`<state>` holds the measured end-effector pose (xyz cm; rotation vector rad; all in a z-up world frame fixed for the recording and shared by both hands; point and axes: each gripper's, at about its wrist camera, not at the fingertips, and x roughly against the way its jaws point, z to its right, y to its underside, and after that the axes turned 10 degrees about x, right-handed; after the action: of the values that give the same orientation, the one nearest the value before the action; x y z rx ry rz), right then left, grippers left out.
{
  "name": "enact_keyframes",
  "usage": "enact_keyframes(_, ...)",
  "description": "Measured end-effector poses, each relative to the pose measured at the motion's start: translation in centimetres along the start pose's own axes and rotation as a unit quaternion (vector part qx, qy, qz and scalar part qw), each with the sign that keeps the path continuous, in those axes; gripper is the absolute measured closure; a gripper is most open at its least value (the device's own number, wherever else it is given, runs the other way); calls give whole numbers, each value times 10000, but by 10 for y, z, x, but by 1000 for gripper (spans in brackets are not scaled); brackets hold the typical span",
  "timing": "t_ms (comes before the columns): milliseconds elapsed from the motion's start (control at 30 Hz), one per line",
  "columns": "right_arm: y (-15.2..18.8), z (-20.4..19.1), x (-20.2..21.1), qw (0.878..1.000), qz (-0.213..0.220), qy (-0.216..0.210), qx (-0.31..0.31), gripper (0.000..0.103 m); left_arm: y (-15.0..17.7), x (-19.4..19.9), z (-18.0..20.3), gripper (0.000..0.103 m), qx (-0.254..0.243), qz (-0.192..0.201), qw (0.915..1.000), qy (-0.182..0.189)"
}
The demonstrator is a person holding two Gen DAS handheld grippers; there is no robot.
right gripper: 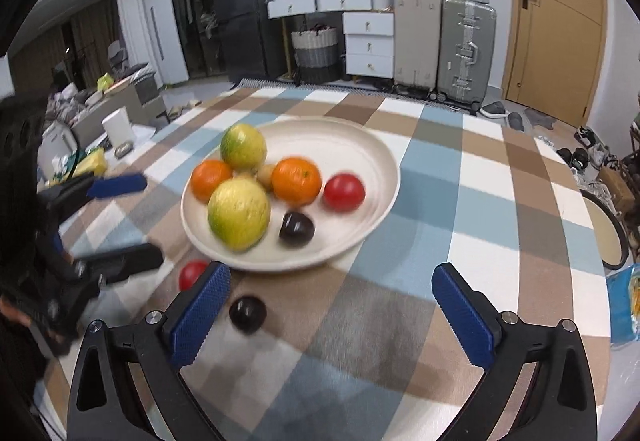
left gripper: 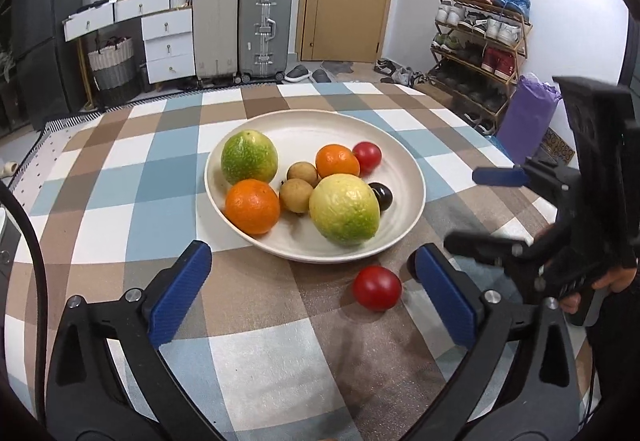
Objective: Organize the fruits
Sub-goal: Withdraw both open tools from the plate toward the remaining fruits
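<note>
We see a wide, shallow cream plate (left gripper: 400, 165) resting on the table (left gripper: 120, 201), which wears a blue, brown and white checked cloth. In the plate lie 2 large yellow-green round fruits (left gripper: 344, 209), 2 oranges (left gripper: 252, 206), 2 small tan round fruits (left gripper: 295, 195), 1 red tomato (left gripper: 367, 157) and 1 dark plum (left gripper: 381, 196). A second red tomato (left gripper: 377, 288) sits on the cloth just in front of the plate's near rim, and a second dark plum (right gripper: 247, 314) lies near it, also off the plate. Our left gripper (left gripper: 312, 289) hovers with its blue pads spread wide and nothing between them. Our right gripper (right gripper: 330, 315) is likewise spread wide and grips nothing, the loose plum beside its left pad.
</note>
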<state>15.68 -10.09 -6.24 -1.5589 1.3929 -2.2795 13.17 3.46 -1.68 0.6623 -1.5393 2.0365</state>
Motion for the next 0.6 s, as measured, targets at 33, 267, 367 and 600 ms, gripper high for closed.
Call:
enact_keyframes(33, 2, -2, -1, 10000, -48, -35, 38, 0, 0, 0, 0, 1, 17, -18, 10000, 18)
enact_keyframes(267, 7, -12, -11, 9991, -235, -328, 111, 0, 2, -2, 4, 1, -88, -121, 9999, 61)
enact_keyframes(367, 7, -15, -13, 9991, -295, -281, 154, 0, 3, -3, 4, 1, -134, -161, 9998, 75)
enact_keyframes(600, 8, -26, -17, 9979, -448, -204, 424, 1, 5, -9, 3, 1, -116, -259, 9996, 10)
